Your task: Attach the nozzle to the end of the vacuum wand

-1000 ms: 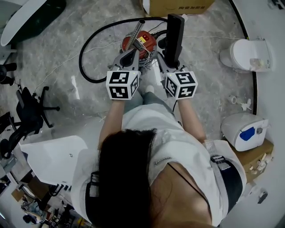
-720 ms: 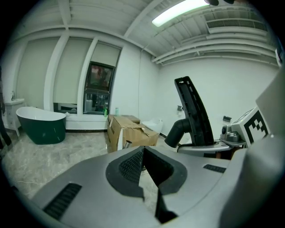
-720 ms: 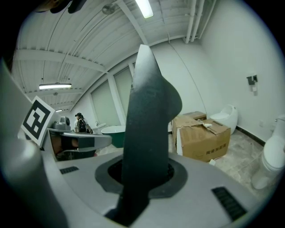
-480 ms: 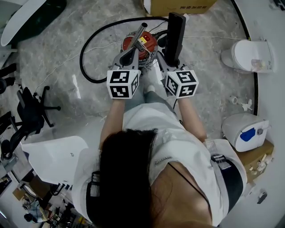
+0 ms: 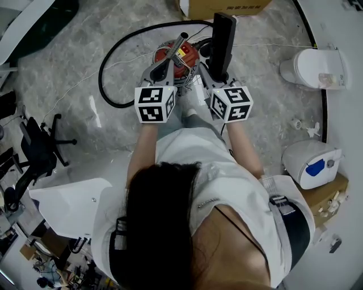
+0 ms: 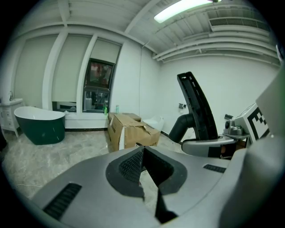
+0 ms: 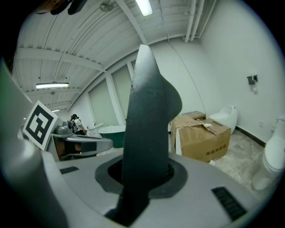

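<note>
Both grippers have edged forward toward the vacuum [image 5: 182, 55]. Left gripper [image 5: 165, 63] is clenched on nothing; right gripper [image 5: 212, 75] grasps the nozzle [image 5: 223, 37] upright, apart from the wand [image 5: 177, 44] slanting over the vacuum. With the wand seemingly unheld, pushing the nozzle on could shove it aside or twist the nozzle in the jaws

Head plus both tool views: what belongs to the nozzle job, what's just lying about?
Job:
- nozzle, gripped in right tool
- vacuum wand
- red vacuum
- black hose

Lying about:
- cardboard box
- toilet
- green bathtub
- office chair
</note>
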